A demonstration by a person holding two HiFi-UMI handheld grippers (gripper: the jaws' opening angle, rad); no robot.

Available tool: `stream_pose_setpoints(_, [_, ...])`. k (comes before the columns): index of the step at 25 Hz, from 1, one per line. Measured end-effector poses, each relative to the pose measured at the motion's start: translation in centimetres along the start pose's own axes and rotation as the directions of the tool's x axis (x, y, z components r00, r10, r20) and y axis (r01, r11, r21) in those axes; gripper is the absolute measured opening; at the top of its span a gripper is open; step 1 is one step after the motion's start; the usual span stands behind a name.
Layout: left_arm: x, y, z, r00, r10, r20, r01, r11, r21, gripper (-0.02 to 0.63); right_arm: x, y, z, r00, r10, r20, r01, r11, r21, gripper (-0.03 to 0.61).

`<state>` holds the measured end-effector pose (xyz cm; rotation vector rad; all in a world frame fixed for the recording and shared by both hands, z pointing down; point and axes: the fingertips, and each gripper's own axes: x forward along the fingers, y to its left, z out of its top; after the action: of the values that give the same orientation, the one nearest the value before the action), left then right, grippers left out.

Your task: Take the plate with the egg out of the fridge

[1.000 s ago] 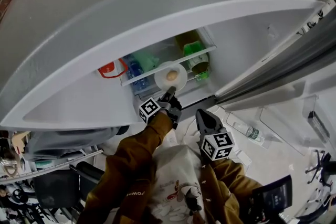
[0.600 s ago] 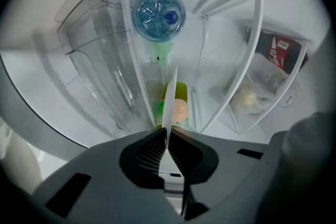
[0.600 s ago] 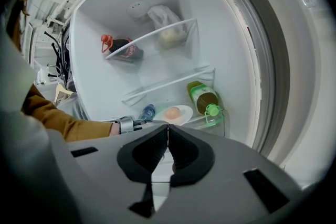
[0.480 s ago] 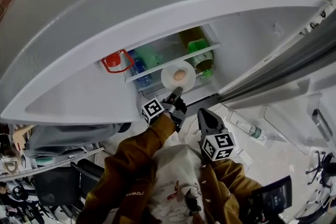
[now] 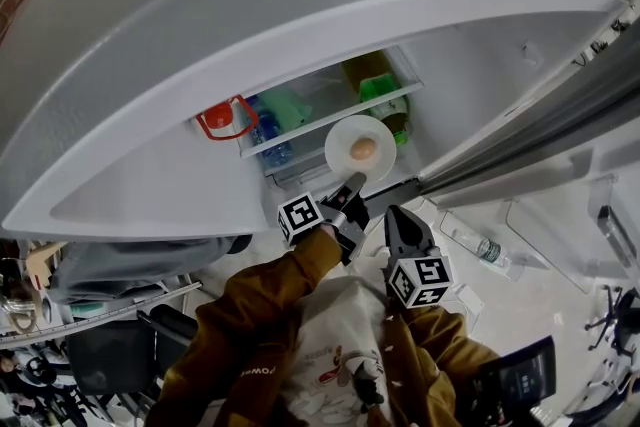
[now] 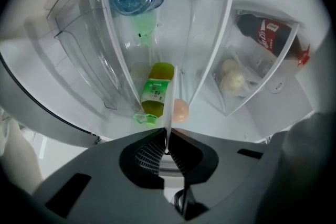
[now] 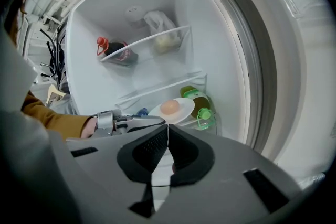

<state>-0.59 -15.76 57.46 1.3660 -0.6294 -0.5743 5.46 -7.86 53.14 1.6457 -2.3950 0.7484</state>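
Note:
A white plate (image 5: pixel 347 137) carrying a brown egg (image 5: pixel 364 149) hangs in front of the open fridge's door-side shelf, held level. My left gripper (image 5: pixel 352 186) is shut on the plate's near rim. In the left gripper view the plate (image 6: pixel 169 107) shows edge-on as a thin white line between the jaws of the left gripper (image 6: pixel 167 139), with the egg (image 6: pixel 180 110) to its right. The right gripper view shows the plate (image 7: pixel 181 114), the egg (image 7: pixel 169 107) and the left gripper (image 7: pixel 137 122) from the side. My right gripper (image 5: pixel 393 214) (image 7: pixel 167 128) is shut and empty, just below and right of the plate.
Green bottles (image 5: pixel 382 100) (image 7: pixel 198 105) and a blue water bottle (image 5: pixel 268 135) stand on the shelf behind the plate. A red-capped dark bottle (image 7: pixel 118 50) and a bagged pale item (image 7: pixel 163 34) sit on a higher shelf. The open door (image 5: pixel 530 215) with a bottle (image 5: pixel 478 253) is at right.
The left gripper has drawn the plate with the egg out from the shelf, toward the right and nearer to me. The right gripper has hardly moved.

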Motion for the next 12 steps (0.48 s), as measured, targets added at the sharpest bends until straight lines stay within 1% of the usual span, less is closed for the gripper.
stream_pose_setpoints(2, [0.0,-0.8,-0.8,1.0,-0.016,-0.023,0.016,1.0,-0.001,0.023,-0.2,-0.2,0.1,1.0,-0.01,0.007,0.01,1.0,0.002,0.006])
stream_pose_setpoints(7, [-0.5,-1.9,-2.3,0.997,-0.006,-0.072,0.007,1.0,0.021,0.023,-0.7,-1.2,0.9,0.998,-0.049,0.039,0.049,0.999,-0.002,0.006])
stream_pose_setpoints(12, [-1.4,-3.0,-3.8,0.993,-0.005,-0.12,0.009,1.0,0.027,0.023,-1.3,-2.2,1.6,0.994,-0.084,0.065,0.083,0.996,0.016,0.007])
